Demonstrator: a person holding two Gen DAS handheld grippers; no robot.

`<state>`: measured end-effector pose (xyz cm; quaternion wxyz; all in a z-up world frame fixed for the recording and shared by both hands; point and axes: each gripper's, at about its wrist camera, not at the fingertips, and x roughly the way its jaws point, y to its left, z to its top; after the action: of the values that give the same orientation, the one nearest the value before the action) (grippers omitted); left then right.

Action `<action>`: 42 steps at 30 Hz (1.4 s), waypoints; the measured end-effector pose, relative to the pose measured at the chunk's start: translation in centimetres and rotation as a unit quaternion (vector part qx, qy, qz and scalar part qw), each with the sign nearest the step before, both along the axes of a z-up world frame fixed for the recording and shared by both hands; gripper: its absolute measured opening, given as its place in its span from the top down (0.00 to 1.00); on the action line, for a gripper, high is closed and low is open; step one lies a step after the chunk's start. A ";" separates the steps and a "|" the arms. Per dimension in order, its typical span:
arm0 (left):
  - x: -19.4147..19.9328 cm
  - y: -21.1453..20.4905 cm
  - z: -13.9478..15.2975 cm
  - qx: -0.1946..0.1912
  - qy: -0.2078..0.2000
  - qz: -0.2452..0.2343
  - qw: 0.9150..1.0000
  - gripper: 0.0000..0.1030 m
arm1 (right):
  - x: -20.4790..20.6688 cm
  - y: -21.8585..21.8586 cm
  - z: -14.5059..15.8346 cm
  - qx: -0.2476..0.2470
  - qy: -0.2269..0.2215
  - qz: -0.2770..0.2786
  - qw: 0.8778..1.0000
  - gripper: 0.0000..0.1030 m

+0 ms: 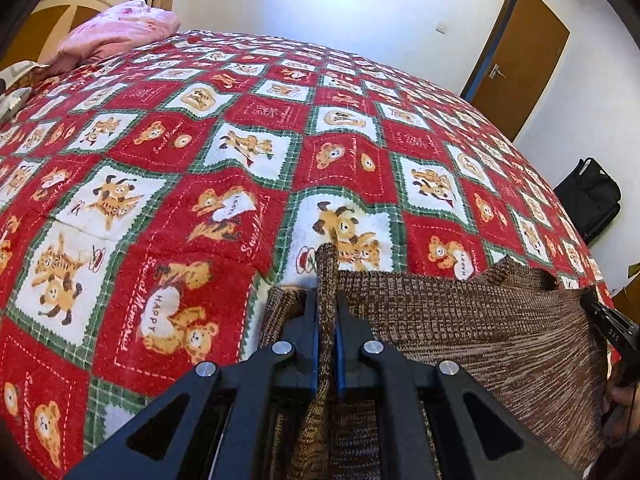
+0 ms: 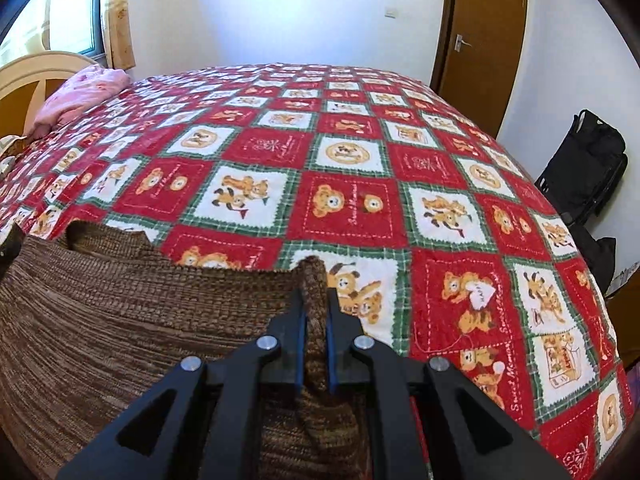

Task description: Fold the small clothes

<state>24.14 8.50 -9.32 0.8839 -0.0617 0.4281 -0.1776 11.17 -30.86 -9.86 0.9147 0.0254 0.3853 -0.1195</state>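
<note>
A brown knitted garment (image 1: 472, 332) is stretched between my two grippers over the bed. My left gripper (image 1: 327, 300) is shut on a pinched fold at the garment's left edge, the knit rising between its black fingers. In the right wrist view the same brown knit (image 2: 120, 312) spreads to the left, and my right gripper (image 2: 316, 300) is shut on a fold at its right edge. The right gripper's tip (image 1: 608, 320) shows at the far right of the left wrist view. The garment's lower part is hidden under the gripper bodies.
The bed carries a red, white and green bear-patterned cover (image 1: 240, 140) (image 2: 360, 160). A pink bundle (image 1: 120, 32) (image 2: 84, 88) lies by the headboard. A brown door (image 1: 520, 60) (image 2: 484, 32) and a black bag (image 1: 588, 196) (image 2: 588, 164) stand beyond the bed.
</note>
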 end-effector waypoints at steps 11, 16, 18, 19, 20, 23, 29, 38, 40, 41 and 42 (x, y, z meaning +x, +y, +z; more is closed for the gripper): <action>-0.7 2.2 2.4 0.025 0.026 0.003 0.999 0.89 | -0.3 -3.2 0.5 0.056 0.009 -0.029 0.998 0.48; -5.6 5.1 5.8 0.055 -0.030 0.018 0.998 0.89 | -8.2 -4.6 4.8 0.079 -0.067 -0.078 0.992 0.48; -8.4 5.0 6.1 0.043 -0.035 0.002 0.998 0.89 | -11.4 -3.2 5.4 0.083 -0.060 -0.063 0.993 0.57; -9.4 4.6 6.0 0.038 -0.036 -0.011 0.999 0.89 | -12.6 -2.4 5.5 0.088 -0.056 -0.051 0.993 0.66; -10.6 4.0 5.9 0.039 -0.037 -0.023 0.998 0.89 | -14.3 -0.9 5.4 0.084 -0.048 -0.037 0.995 0.70; -14.4 1.2 5.1 0.061 -0.054 -0.054 0.995 0.89 | -16.5 2.0 4.7 0.090 -0.033 -0.013 0.995 0.77; -16.9 -0.2 2.1 0.074 -0.029 -0.043 0.996 0.89 | -17.2 7.0 0.9 0.066 0.024 0.047 0.996 0.80; -18.9 6.7 0.9 0.044 -0.007 0.033 0.998 0.89 | -19.6 4.0 -1.9 0.131 0.034 0.009 0.991 0.86; -19.6 8.6 1.2 0.050 -0.010 0.057 0.997 0.89 | -19.4 4.8 -1.8 0.102 0.033 0.017 0.994 0.85; -20.2 9.2 1.4 0.050 -0.015 0.066 0.996 0.89 | -19.2 5.0 -1.7 0.092 0.034 0.018 0.995 0.84; -20.9 10.1 1.9 0.053 -0.025 0.078 0.995 0.89 | -19.2 5.3 -1.4 0.087 0.036 0.018 0.995 0.82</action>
<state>3.29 18.60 -7.43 0.9076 -0.0437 0.4084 -0.0867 -7.99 -25.59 -11.27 0.8963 0.0939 0.4276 -0.0700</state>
